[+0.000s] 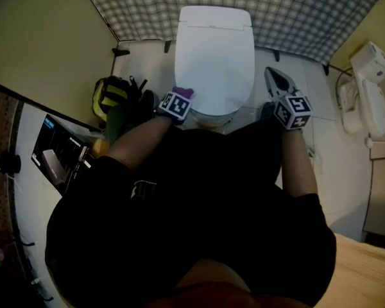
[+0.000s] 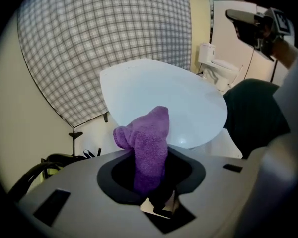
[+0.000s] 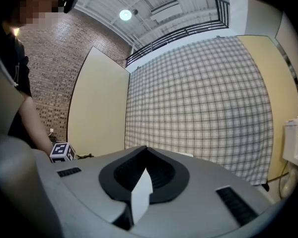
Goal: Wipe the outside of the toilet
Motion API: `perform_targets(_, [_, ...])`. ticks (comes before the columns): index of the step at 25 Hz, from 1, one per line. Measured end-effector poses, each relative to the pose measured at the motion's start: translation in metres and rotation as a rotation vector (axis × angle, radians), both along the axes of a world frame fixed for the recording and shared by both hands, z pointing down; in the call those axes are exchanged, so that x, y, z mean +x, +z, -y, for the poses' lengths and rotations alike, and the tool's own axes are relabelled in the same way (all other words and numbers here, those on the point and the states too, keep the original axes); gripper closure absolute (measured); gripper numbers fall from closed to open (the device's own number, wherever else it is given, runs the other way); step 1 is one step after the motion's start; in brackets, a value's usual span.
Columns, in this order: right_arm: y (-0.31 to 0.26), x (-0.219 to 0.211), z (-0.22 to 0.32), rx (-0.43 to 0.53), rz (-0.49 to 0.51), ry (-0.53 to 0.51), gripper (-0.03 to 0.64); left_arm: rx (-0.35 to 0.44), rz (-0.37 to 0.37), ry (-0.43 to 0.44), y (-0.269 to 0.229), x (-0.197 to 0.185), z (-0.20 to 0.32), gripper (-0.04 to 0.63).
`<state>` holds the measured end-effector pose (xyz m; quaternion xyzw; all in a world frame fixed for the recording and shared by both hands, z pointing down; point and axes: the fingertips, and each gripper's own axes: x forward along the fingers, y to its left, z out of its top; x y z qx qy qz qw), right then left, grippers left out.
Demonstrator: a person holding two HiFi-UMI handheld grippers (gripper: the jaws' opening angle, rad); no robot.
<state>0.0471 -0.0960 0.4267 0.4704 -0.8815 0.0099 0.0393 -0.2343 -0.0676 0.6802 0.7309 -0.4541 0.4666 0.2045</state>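
The white toilet (image 1: 215, 56) stands with its lid down against the checked back wall. My left gripper (image 1: 179, 97) is at the bowl's front left edge, shut on a purple cloth (image 1: 183, 92). In the left gripper view the cloth (image 2: 150, 143) sticks up between the jaws just in front of the lid (image 2: 164, 100), and I cannot tell whether it touches it. My right gripper (image 1: 277, 82) hangs in the air to the right of the bowl. Its jaws are shut on nothing and aim at the checked wall, as the right gripper (image 3: 145, 151) view shows.
A yellow and black bag (image 1: 112, 95) lies on the floor left of the toilet. A second white fixture (image 1: 369, 88) stands at the right wall. A dark box (image 1: 58, 153) leans at the left. Beige partitions close in both sides.
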Motion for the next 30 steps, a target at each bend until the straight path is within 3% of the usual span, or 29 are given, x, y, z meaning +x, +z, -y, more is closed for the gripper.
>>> perform_targets(6, [-0.008, -0.009, -0.002, 0.011, -0.018, -0.012, 0.614, -0.035, 0.041, 0.047, 0.002, 0.005, -0.003, 0.479])
perform_targets(10, [-0.004, 0.009, -0.004, -0.001, 0.005, 0.029, 0.614, -0.046, 0.040, 0.140, -0.003, 0.028, -0.009, 0.478])
perform_targets(12, [0.001, 0.013, -0.008, -0.007, 0.001, 0.038, 0.614, -0.039, 0.012, 0.218, -0.004, 0.055, -0.017, 0.477])
perform_targets(16, [0.008, 0.031, -0.018, -0.018, -0.008, 0.073, 0.614, -0.018, 0.067, 0.390, -0.001, 0.103, -0.022, 0.477])
perform_targets(21, [0.015, 0.072, -0.034, -0.030, 0.002, 0.164, 0.614, 0.002, 0.105, 0.525, -0.002, 0.156, -0.016, 0.477])
perform_targets(30, [0.058, 0.136, -0.048, -0.132, 0.020, 0.308, 0.614, 0.106, 0.055, 0.720, -0.006, 0.277, 0.005, 0.476])
